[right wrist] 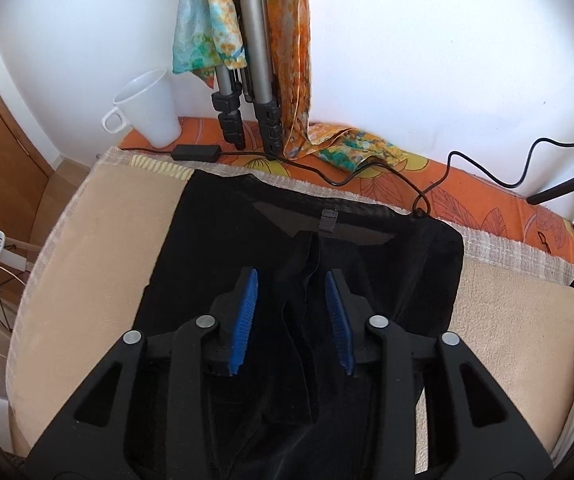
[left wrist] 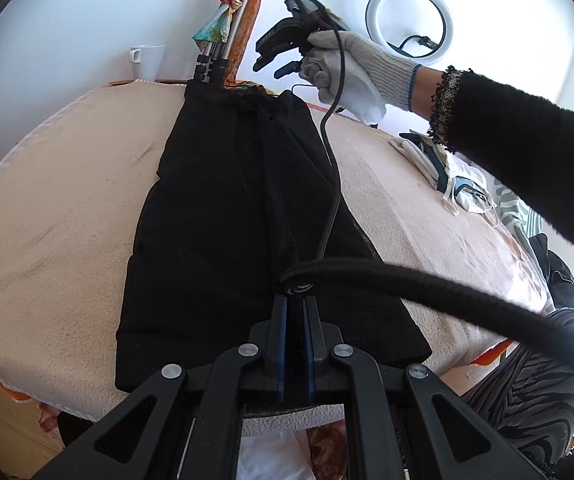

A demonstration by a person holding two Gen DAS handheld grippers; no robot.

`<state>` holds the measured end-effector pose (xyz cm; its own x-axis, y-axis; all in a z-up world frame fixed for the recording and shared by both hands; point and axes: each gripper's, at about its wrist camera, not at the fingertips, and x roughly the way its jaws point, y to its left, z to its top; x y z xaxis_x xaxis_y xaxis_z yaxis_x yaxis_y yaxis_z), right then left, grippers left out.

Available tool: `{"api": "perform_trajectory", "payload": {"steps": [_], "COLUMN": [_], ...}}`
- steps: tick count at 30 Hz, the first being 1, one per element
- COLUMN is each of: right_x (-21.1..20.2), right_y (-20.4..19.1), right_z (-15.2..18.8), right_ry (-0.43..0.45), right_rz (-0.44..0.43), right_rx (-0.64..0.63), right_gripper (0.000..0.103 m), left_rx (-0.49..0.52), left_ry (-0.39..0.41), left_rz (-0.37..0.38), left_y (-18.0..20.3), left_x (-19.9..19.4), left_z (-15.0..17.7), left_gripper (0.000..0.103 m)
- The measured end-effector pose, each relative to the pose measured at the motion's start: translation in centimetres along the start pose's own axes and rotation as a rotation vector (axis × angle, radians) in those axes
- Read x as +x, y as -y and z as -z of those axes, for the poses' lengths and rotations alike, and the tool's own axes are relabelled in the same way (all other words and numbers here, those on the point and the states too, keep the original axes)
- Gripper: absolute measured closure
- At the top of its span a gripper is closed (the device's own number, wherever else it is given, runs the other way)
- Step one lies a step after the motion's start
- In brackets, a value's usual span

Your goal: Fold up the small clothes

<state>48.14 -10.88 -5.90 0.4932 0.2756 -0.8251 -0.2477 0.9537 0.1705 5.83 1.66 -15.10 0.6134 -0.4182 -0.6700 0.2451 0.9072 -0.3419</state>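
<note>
The beige fleece blanket, spread flat over an orange leaf-print cover, fills most of both views & serves as the folding surface, prob. so the garment lies smooth. On it, centre frame in both views, lies the black knit garment, long & narrow, running from bottom centre up toward the wall; in the right wrist view its waistband w/ a small loop tab sits mid-frame, and the 2 sides look already folded inward to meet along a centre seam, so I'd judge 1 lengthwise fold is done & a crosswise fold is next. A black fuzzy sleeve enters from the right of the left wrist view, ending in a white knit-gloved hand that grips the right gripper at upper centre, above the far end of the cloth. In its own view the right gripper stands approx. half open, blue pads either side of the centre seam w/ no cloth pinched, hovering over the waist end. The left gripper, bottom centre, is closed narrow; dark fabric may sit between its pads but I cannot tell, likely pinning the near hem. A thick black braided cable drapes across the lower right. At the upper left stand a silver tripod hung w/ a patterned scarf & a white mug, off the work area.
</note>
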Motion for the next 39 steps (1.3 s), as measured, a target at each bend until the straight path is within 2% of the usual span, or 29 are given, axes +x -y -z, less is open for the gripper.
{"api": "perform_trajectory", "payload": {"steps": [6, 10, 14, 17, 19, 23, 27, 31, 34, 39], "right_x": [-11.0, -18.5, -21.8, -20.7, -19.0, -15.4, -12.0, -9.8, -8.6, -7.6], "right_y": [0.5, 0.7, 1.1, 1.3, 1.6, 2.9, 2.8, 2.8, 2.6, 2.3], "right_z": [4.7, 9.4, 14.7, 18.2, 19.8, 21.9, 22.6, 23.6, 23.9, 23.9], "right_ry": [0.111, 0.176, 0.173, 0.115, 0.073, -0.010, -0.085, -0.129, -0.164, -0.184], "right_rz": [-0.138, -0.187, -0.200, -0.196, -0.210, -0.300, -0.318, -0.324, -0.310, -0.300], "right_rx": [0.032, 0.025, 0.049, 0.063, 0.078, 0.160, 0.159, 0.175, 0.172, 0.159], "right_gripper": [0.062, 0.062, 0.062, 0.062, 0.062, 0.062, 0.062, 0.062, 0.062, 0.062], "left_rx": [0.032, 0.061, 0.082, 0.092, 0.145, 0.251, 0.303, 0.311, 0.341, 0.379], "left_ry": [0.005, 0.012, 0.030, 0.056, 0.054, 0.039, 0.009, -0.012, -0.019, -0.053], "left_rz": [-0.015, -0.032, -0.061, -0.042, -0.031, -0.023, -0.039, -0.040, -0.038, -0.049], "left_y": [0.3, 0.4, 0.3, 0.9, 2.4, 5.3, 6.8, 7.4, 8.3, 9.2], "left_x": [-0.8, -1.9, -3.0, -4.0, -4.2, -3.4, -2.0, -1.1, -0.4, 1.3], "left_z": [-0.1, -0.1, 0.0, 0.3, 0.6, 1.8, 2.4, 2.3, 2.0, 2.0], "left_gripper": [0.094, 0.083, 0.080, 0.080, 0.080, 0.080, 0.080, 0.080, 0.075, 0.076]}}
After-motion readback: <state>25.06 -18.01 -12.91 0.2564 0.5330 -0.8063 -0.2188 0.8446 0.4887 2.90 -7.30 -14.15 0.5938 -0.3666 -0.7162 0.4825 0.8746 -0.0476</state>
